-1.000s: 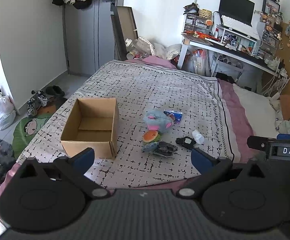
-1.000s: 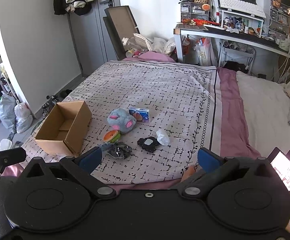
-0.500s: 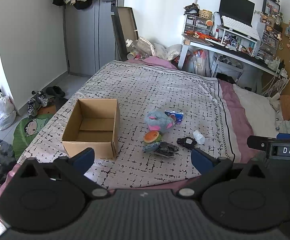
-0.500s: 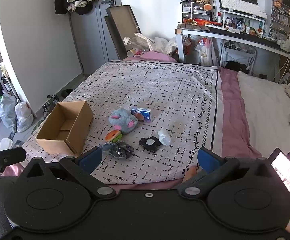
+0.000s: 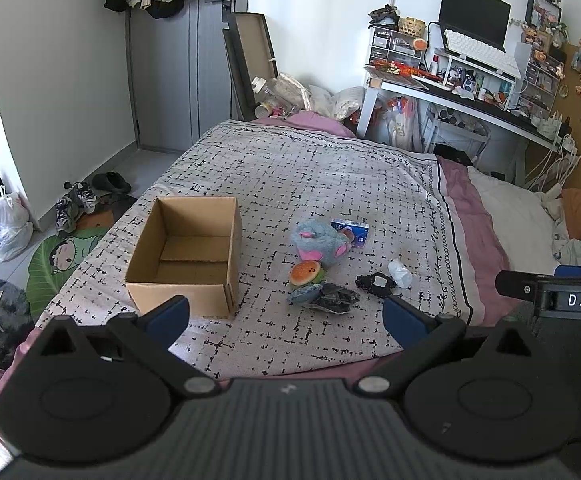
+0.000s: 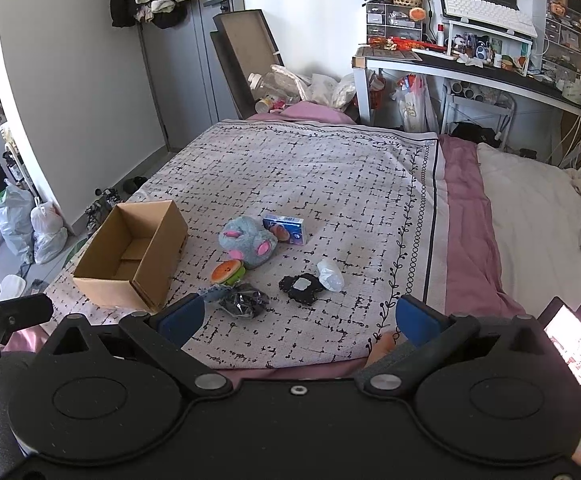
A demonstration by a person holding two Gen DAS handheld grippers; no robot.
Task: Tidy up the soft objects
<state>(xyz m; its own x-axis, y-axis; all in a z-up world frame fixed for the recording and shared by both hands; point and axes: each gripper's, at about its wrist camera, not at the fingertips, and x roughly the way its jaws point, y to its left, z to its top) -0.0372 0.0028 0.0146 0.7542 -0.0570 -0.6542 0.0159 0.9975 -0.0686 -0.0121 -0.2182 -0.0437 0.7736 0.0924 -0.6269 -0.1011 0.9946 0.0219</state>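
Bed (image 5: pixel 330 168): fills the middle of both views, covered by a pale blanket with a black dash pattern; a pink sheet shows along its right edge.
Counter (image 6: pixel 470 66): white-legged, against the far wall beyond the bed, crowded with a monitor, keyboard and small drawers.
Cardboard box (image 5: pixel 186 252): open-topped, on the near left part of the blanket, nothing visible inside; well apart from the soft things to its right.
Left gripper (image 5: pixel 286 316): low at the near edge of the bed, its blue fingers (image 5: pixel 168 314) spread wide with nothing between them.
Right gripper (image 6: pixel 300 316): also at the near edge, blue fingers (image 6: pixel 414 318) spread wide, holding nothing; the soft things lie just beyond the gap.
Blue plush toy (image 6: pixel 248 240): grey-blue with pink ears, mid-blanket, touching the small blue carton (image 6: pixel 284 229) behind it.
Dark crumpled bundle (image 6: pixel 244 300): nearest the fingers, with a bit of blue fabric at its left side.
Black flat pouch (image 6: pixel 302 289): right of the bundle, a pale patch on top.
Burger-shaped squishy (image 6: pixel 227 272): just in front of the plush, between it and the dark bundle.
White crumpled piece (image 6: pixel 330 275): touching the right edge of the black pouch.
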